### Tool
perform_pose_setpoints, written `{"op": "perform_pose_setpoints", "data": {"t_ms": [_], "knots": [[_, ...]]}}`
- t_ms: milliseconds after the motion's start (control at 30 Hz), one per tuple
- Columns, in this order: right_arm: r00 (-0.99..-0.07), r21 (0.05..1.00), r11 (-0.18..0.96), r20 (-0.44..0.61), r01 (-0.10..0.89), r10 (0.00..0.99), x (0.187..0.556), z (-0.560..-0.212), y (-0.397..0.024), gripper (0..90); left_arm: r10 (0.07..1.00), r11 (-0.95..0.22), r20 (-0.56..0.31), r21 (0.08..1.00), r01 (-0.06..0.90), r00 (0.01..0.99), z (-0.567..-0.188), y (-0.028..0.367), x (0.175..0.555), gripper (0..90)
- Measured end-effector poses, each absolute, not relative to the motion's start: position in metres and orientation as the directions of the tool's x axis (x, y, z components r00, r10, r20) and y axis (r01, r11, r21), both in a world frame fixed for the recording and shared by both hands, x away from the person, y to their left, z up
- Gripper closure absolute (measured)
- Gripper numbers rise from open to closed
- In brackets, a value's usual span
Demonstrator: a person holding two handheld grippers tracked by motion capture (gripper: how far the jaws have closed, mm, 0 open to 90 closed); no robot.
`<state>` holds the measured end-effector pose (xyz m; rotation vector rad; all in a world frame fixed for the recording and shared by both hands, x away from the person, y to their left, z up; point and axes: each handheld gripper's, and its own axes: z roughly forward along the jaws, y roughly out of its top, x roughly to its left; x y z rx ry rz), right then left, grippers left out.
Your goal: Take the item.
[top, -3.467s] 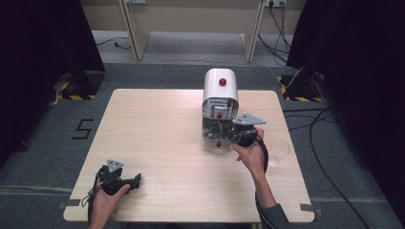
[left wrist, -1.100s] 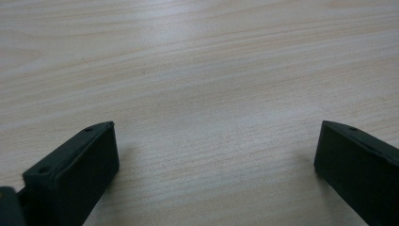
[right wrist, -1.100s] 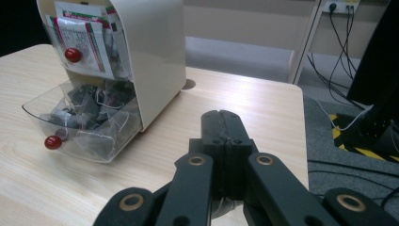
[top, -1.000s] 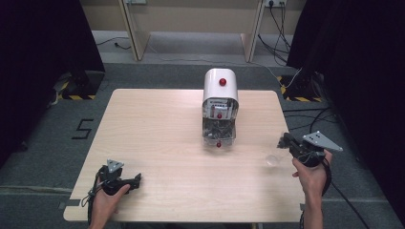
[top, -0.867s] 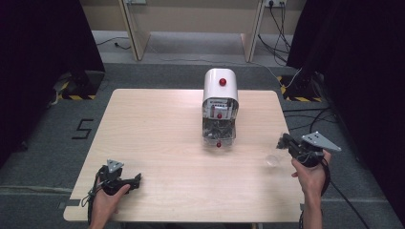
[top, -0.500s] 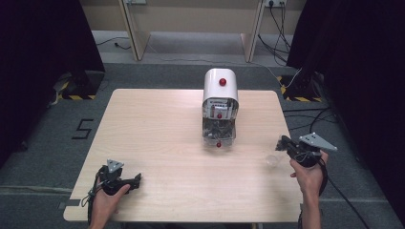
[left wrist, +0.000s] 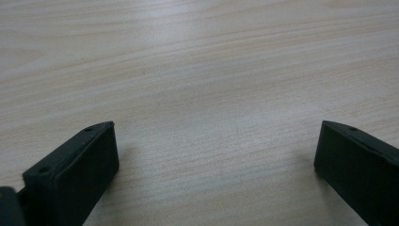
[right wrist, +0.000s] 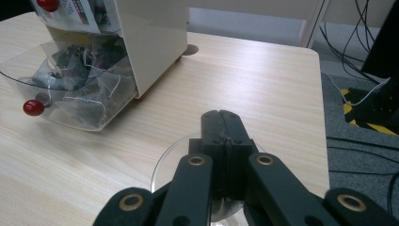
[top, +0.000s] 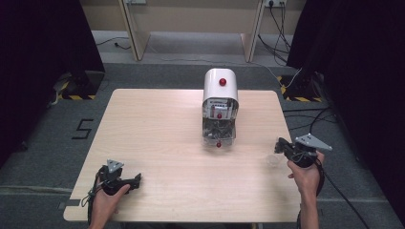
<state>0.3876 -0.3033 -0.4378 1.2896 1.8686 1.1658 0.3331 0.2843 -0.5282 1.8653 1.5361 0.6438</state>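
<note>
A white dispenser (top: 220, 93) with a red button stands at the table's middle. Its clear drawer (right wrist: 70, 94) is pulled open, has a red knob (right wrist: 33, 107) and holds several tea bags. My right gripper (top: 279, 147) hovers near the table's right edge, just above a small clear glass cup (top: 273, 161). In the right gripper view its jaws are pressed together (right wrist: 222, 117) over the cup's rim (right wrist: 174, 155). Whether anything hangs beneath them is hidden. My left gripper (top: 136, 179) rests at the front left, jaws wide apart over bare wood (left wrist: 214, 155).
The light wooden table (top: 157, 124) has its right edge close beside the cup. Cables (top: 310, 119) trail over the grey floor to the right. Dark curtains stand on both sides, and wooden desk legs at the back.
The right gripper left the dispenser's drawer and went to the right edge above the cup. In the last second it only edged slightly inward. The left gripper has not moved.
</note>
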Motion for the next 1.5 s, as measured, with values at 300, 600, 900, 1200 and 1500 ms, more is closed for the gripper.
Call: {"op": "perform_pose_setpoints", "data": {"t_ms": [300,600,900,1200,1500], "knots": [[-0.373,0.891,0.146,0.028,0.430,0.928,0.387,-0.438,-0.302,86.9,0.979,-0.122,-0.021,0.731,0.671,0.201,-0.528,0.284,0.333,0.0],[-0.378,0.897,0.144,0.028,0.418,0.925,0.386,-0.435,-0.300,81.6,0.979,-0.122,-0.021,0.731,0.671,0.201,-0.528,0.284,0.333,0.0],[-0.404,0.904,0.127,0.054,0.409,0.913,0.385,-0.431,-0.289,67.0,0.979,-0.122,-0.021,0.731,0.671,0.201,-0.528,0.284,0.333,0.0],[-0.447,0.902,0.160,0.040,0.401,0.894,0.384,-0.428,-0.267,49.7,0.979,-0.122,-0.022,0.731,0.671,0.201,-0.528,0.284,0.333,0.0],[-0.495,0.894,0.207,0.018,0.397,0.869,0.381,-0.430,-0.239,42.8,0.979,-0.121,-0.022,0.731,0.671,0.201,-0.528,0.284,0.333,0.0]]}}
